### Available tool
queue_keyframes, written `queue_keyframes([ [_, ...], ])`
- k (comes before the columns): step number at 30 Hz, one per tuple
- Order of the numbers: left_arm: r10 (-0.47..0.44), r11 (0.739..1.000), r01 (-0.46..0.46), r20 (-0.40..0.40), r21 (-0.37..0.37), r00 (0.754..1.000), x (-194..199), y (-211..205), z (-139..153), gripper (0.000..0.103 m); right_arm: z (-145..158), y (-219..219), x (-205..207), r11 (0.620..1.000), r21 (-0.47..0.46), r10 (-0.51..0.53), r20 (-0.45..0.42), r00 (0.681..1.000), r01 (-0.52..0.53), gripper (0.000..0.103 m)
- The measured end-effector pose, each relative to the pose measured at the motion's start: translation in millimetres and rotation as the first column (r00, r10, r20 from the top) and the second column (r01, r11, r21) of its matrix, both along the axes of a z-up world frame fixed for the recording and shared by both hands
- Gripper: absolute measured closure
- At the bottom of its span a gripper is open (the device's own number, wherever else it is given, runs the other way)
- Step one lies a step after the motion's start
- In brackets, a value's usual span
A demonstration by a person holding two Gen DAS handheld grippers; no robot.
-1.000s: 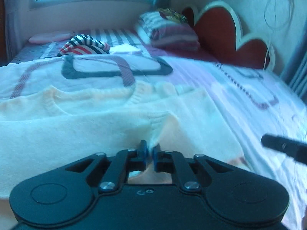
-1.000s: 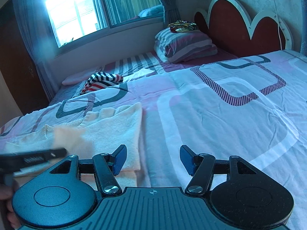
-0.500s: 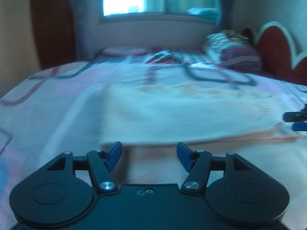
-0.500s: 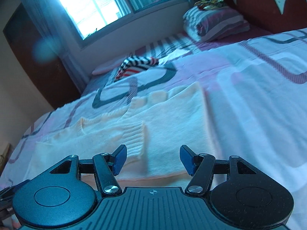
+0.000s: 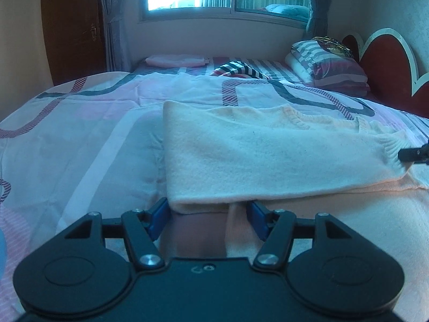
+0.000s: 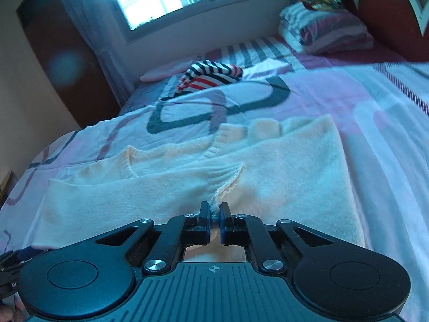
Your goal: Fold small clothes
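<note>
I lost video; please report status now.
Right gripper closing on sweater cuff. Left gripper open at folded edge. Striped garment far off, nothing blocking.

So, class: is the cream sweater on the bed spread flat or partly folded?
Partly folded. One side of the cream sweater is doubled across its body, its folded edge lying on a lower layer.

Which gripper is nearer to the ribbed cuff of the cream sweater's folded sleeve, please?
Right. The right gripper is closing on the ribbed cuff, pinching its edge. The left gripper is open at the fold at the sleeve's opposite end.
</note>
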State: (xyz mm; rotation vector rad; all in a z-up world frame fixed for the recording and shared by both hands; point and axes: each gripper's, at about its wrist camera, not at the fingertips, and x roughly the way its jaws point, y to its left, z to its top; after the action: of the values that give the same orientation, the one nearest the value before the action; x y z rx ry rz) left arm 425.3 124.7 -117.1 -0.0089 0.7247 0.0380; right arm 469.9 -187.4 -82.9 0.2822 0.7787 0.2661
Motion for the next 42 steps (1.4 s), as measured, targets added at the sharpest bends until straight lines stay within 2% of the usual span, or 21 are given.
queue_keyframes([
  [3,-0.005,1.0,0.005,-0.001,0.005,1.0,0,0,0,0.042,16,3,-11,0.999,-0.036,0.007,0.071,0.997,-0.004,0.097],
  [5,-0.008,1.0,0.008,-0.003,0.008,1.0,2,0,1,0.042,24,-14,-14,0.997,-0.02,-0.067,0.107,0.992,0.069,0.097],
  [7,-0.009,1.0,0.009,-0.005,0.006,1.0,3,1,1,0.042,25,-33,-16,0.99,-0.023,-0.135,0.099,0.986,0.138,0.097],
  [9,-0.014,1.0,0.014,-0.003,0.01,1.0,3,0,1,0.043,20,-45,-17,0.989,-0.031,-0.146,0.064,0.987,0.148,0.097],
  [11,-0.019,1.0,0.019,0.0,0.011,1.0,2,-1,1,0.048,16,-52,-20,0.988,-0.039,-0.144,0.049,0.988,0.146,0.097],
  [13,-0.027,1.0,0.027,0.008,0.009,1.0,0,-3,3,0.063,13,-54,-23,0.989,-0.043,-0.138,0.041,0.99,0.14,0.097],
  [16,-0.038,0.999,0.038,0.012,0.015,0.999,-1,-8,4,0.072,11,-55,-26,0.988,-0.043,-0.145,0.043,0.988,0.147,0.097],
  [25,-0.052,0.998,0.052,-0.005,0.018,0.999,-2,-7,6,0.075,11,-68,-30,0.983,-0.041,-0.178,0.057,0.982,0.18,0.097],
  [32,-0.048,0.999,0.048,-0.009,0.002,0.999,-1,-6,5,0.076,5,-73,-30,0.984,-0.042,-0.174,0.034,0.984,0.175,0.097],
  [42,-0.047,0.999,0.048,-0.023,0.024,0.999,0,-11,6,0.076,-10,-77,-30,0.984,-0.04,-0.175,0.005,0.985,0.175,0.097],
])
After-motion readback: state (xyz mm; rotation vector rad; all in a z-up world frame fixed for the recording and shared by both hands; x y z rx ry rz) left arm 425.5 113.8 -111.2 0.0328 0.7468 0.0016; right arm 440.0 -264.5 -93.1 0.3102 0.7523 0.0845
